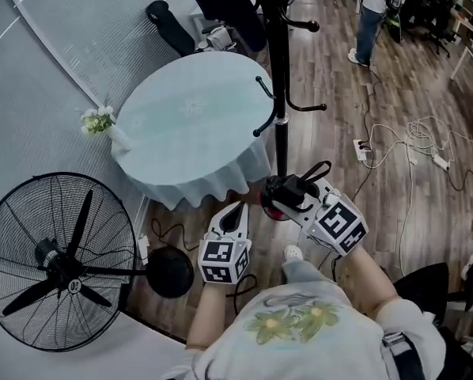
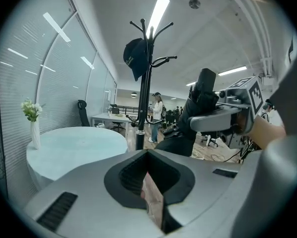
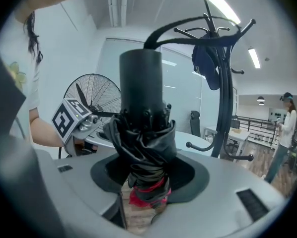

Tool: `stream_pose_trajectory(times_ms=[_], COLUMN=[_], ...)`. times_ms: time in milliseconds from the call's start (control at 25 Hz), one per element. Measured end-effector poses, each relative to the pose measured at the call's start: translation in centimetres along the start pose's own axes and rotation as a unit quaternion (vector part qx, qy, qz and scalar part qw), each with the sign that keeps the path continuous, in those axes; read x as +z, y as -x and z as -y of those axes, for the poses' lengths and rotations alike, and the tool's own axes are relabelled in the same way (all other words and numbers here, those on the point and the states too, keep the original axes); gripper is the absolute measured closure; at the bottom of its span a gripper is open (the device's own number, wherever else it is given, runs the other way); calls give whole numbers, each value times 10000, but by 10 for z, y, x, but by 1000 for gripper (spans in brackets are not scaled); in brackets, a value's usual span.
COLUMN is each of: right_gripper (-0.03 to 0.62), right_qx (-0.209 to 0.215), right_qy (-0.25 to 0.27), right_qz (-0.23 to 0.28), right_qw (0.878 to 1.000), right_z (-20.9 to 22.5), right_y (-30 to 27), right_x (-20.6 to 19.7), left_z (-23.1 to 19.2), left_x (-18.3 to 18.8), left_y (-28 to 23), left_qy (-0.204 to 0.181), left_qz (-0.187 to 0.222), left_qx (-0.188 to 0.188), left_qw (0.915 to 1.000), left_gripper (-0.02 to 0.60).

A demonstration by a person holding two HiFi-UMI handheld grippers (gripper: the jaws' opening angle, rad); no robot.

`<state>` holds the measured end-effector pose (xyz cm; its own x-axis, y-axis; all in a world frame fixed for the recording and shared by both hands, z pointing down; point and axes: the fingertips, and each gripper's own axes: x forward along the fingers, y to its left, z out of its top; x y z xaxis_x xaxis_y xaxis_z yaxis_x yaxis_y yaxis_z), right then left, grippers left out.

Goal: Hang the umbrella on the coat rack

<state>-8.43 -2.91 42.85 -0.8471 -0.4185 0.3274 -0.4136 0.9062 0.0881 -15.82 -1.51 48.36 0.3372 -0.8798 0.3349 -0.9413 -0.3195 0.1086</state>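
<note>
A folded black umbrella (image 1: 282, 193) with a red band lies between the jaws of my right gripper (image 1: 290, 202), which is shut on it. In the right gripper view the umbrella (image 3: 144, 133) stands upright between the jaws of that gripper (image 3: 146, 185), its black handle on top and its strap loop arching right. The black coat rack (image 1: 278, 93) stands just beyond, by the round table. A dark cap (image 2: 135, 56) hangs on the coat rack (image 2: 146, 88). My left gripper (image 1: 238, 209) is beside the umbrella, jaws shut and empty. The left gripper (image 2: 147, 155) sees the umbrella (image 2: 198, 108) to its right.
A round table (image 1: 189, 117) in a pale cloth bears a vase of flowers (image 1: 102, 123). A large floor fan (image 1: 58, 264) stands at lower left. Cables and a power strip (image 1: 361, 150) lie on the wood floor at right. A person (image 1: 371, 14) stands at the back.
</note>
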Motion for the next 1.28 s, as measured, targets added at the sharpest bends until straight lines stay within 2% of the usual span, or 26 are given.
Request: stream_pose_trajectory(times_ms=[200, 520, 840, 1280], right_gripper=[387, 387, 387, 385], right_qx=[157, 705, 908, 1304], right_qy=[144, 726, 742, 1271], right_qz=[67, -33, 6, -23], right_qw=[9998, 9949, 9931, 9833], right_z=[21, 42, 76, 109], right_y=[-2, -6, -8, -11], right_x=[14, 35, 53, 80], left_z=[-2, -3, -2, 5], left_x=[2, 11, 20, 29], left_y=[-18, -48, -78, -118], left_qy=[18, -34, -15, 3], left_qz=[-42, -96, -71, -36], left_qx=[-54, -106, -101, -139], left_qw=[10000, 9999, 9999, 9999], left_gripper=[578, 578, 578, 578])
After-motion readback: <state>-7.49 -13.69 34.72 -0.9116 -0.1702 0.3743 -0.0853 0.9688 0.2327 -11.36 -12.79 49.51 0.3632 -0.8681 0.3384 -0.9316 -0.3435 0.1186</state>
